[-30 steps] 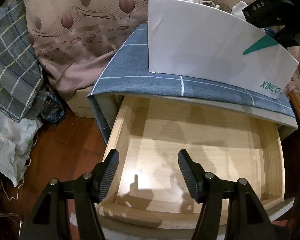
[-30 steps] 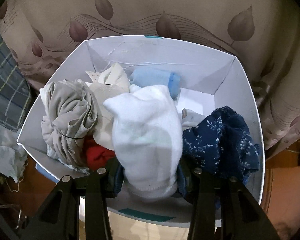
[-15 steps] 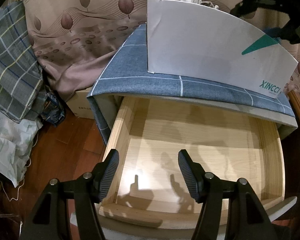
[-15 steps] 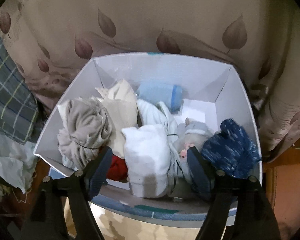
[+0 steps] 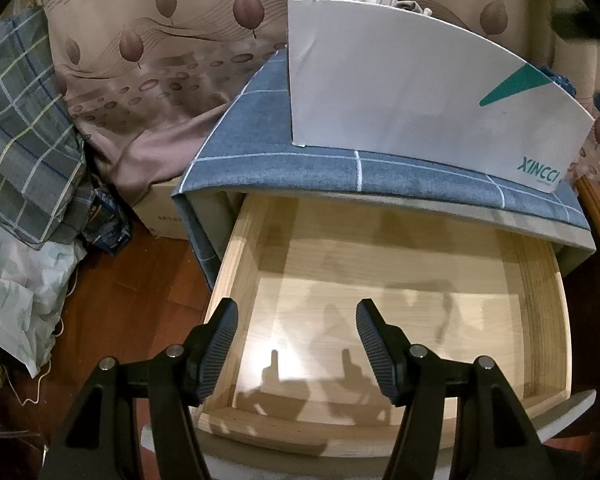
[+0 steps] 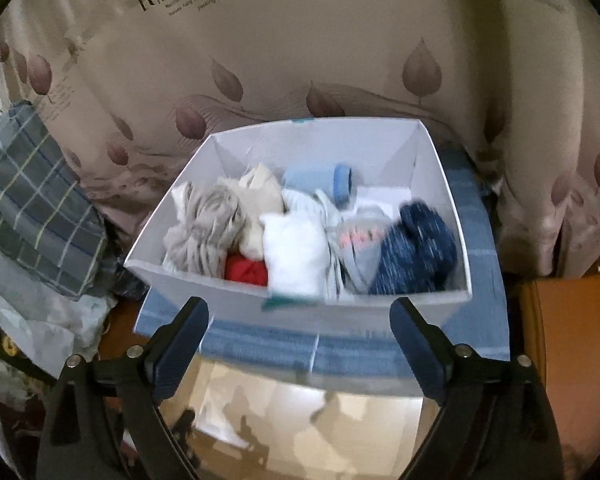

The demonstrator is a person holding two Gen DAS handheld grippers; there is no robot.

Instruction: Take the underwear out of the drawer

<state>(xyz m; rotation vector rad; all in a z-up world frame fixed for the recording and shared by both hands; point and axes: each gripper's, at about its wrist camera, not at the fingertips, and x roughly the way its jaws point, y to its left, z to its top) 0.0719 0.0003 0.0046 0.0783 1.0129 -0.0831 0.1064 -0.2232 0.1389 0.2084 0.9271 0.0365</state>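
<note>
from the left wrist view, the left gripper [image 5: 296,344] hangs with its jaws wide apart and nothing between them, just above the front of the pulled-out wooden drawer [image 5: 236,276]. as far as this view reaches, the drawer floor is bare wood with only shadows on it. on the blue checked cabinet top [image 5: 276,168] stands a white paper box [image 5: 400,92], with a bit of cloth peeking over its rim.

from the right wrist view, the right gripper [image 6: 300,340] is also spread wide and empty, in front of that white paper box [image 6: 428,168]. the underwear [image 6: 294,256] sits bundled inside: white, grey, red, pale blue and navy rolls packed close. it looks to me like the taking-out is about finished. the next move likely calls for checking the drawer's hidden back, then perhaps pushing it shut.
</note>
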